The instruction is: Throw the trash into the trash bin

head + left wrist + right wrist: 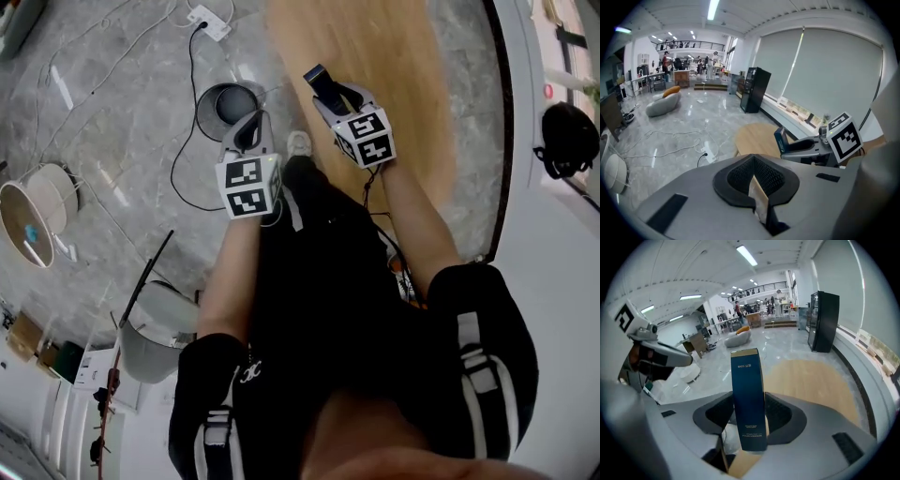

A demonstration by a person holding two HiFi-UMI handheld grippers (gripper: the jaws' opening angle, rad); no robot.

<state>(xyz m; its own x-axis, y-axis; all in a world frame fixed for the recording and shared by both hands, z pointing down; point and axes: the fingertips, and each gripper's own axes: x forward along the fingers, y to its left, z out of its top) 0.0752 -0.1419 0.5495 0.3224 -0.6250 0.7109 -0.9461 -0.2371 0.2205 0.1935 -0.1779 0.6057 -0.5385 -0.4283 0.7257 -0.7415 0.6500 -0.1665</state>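
Observation:
A dark round trash bin (222,109) stands on the grey floor ahead of the person's feet. My left gripper (249,134) hangs by the bin's right rim, shut on a thin tan piece of cardboard (758,198) that stands on edge between its pads. To its right and a little farther out, over the wooden floor patch, my right gripper (322,82) is shut on a tall dark blue box (749,399). The box stands upright and sticks out well past the jaws. That box (780,140) and the right gripper (806,146) also show in the left gripper view.
A white power strip (210,22) and cables lie beyond the bin. A round white object (34,221) stands far left, a pale container (155,330) near left. A curved white counter (562,244) with a black item (568,137) runs along the right. A black cabinet (754,89) stands by the window.

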